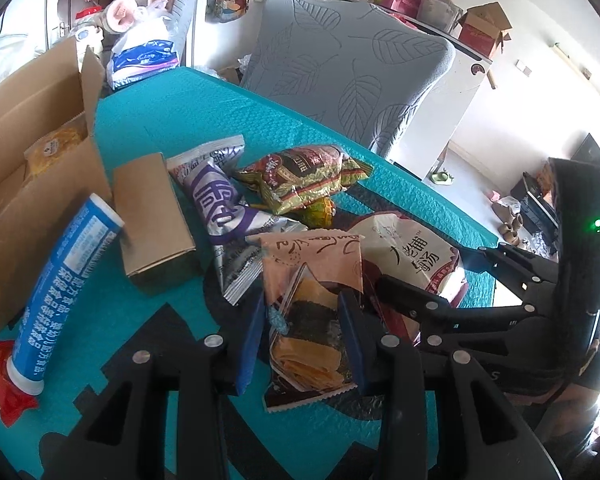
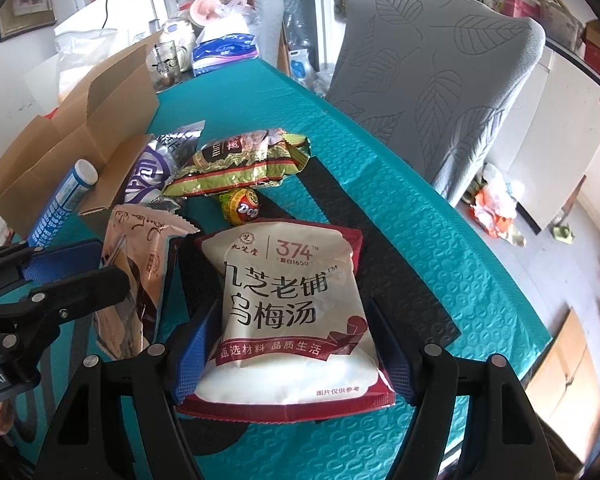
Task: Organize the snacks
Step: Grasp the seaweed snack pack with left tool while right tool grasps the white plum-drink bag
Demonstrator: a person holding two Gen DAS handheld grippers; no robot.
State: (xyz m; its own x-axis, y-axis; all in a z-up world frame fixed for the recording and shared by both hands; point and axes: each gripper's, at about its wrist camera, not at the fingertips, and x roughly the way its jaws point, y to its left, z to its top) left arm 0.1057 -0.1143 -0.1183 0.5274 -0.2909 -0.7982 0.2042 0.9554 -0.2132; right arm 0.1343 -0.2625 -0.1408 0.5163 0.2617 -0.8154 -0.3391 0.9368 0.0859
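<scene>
my left gripper (image 1: pixel 304 332) is clamped on the pink snack packet (image 1: pixel 312 280); just right of it, my right gripper (image 2: pixel 288 356) pinches the white pouch (image 2: pixel 292 312), whose label only the right view reads.

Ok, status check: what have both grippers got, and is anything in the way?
Left gripper shut on pink snack packet. Right gripper clamped on white pouch. Cardboard box open at left; small carton and blue tube lie before it.
</scene>
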